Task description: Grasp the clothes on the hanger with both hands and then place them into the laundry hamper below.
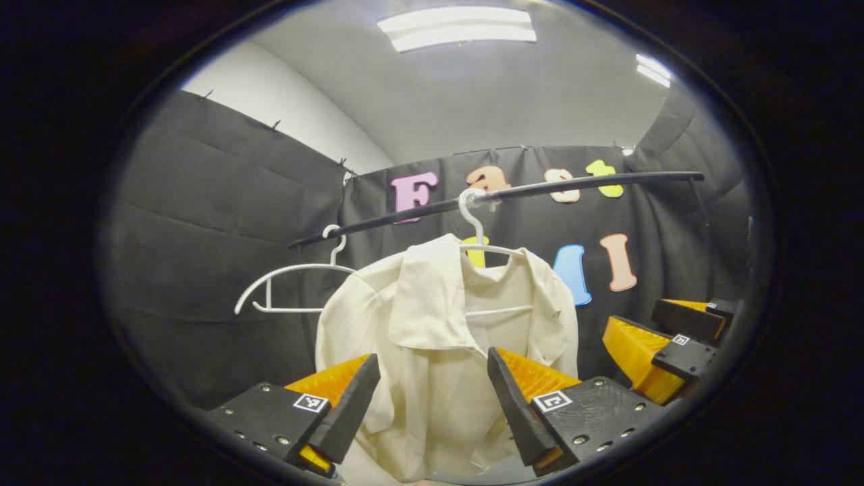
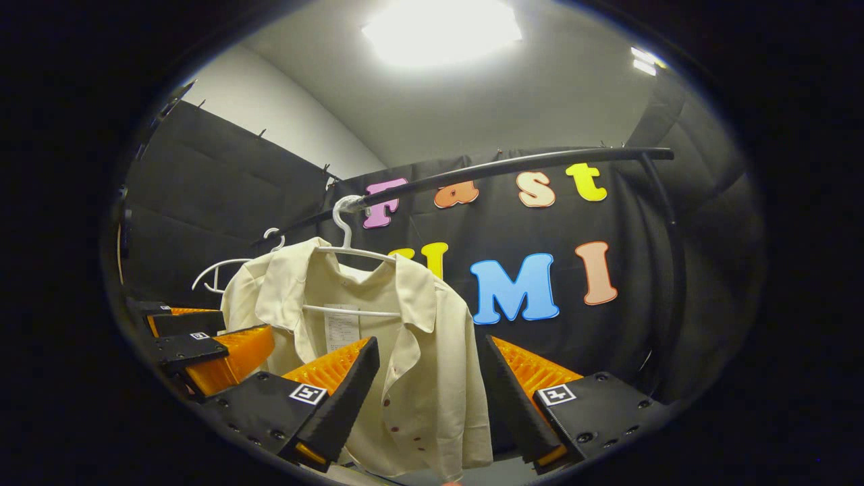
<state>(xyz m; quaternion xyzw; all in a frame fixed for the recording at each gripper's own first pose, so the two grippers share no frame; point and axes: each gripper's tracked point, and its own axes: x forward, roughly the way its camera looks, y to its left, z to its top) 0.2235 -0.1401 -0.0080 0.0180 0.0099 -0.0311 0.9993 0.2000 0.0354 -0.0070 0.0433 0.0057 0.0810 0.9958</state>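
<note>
A cream button-up shirt [image 1: 432,324] hangs on a white hanger [image 1: 480,244] from a black rail [image 1: 513,194]. My left gripper [image 1: 432,398] is open, its orange-and-black fingers standing a little short of the shirt's front, level with its chest. In the right gripper view the same shirt [image 2: 378,337] hangs from its hanger [image 2: 347,246], and my right gripper [image 2: 428,398] is open just before the shirt's right half. The right gripper [image 1: 675,344] also appears at the right edge of the left gripper view, and the left gripper [image 2: 202,347] at the left edge of the right gripper view.
A second, empty white hanger [image 1: 290,287] hangs on the rail to the left of the shirt. The rail's upright post [image 2: 668,270] runs down at the right. Black cloth walls close the booth on three sides.
</note>
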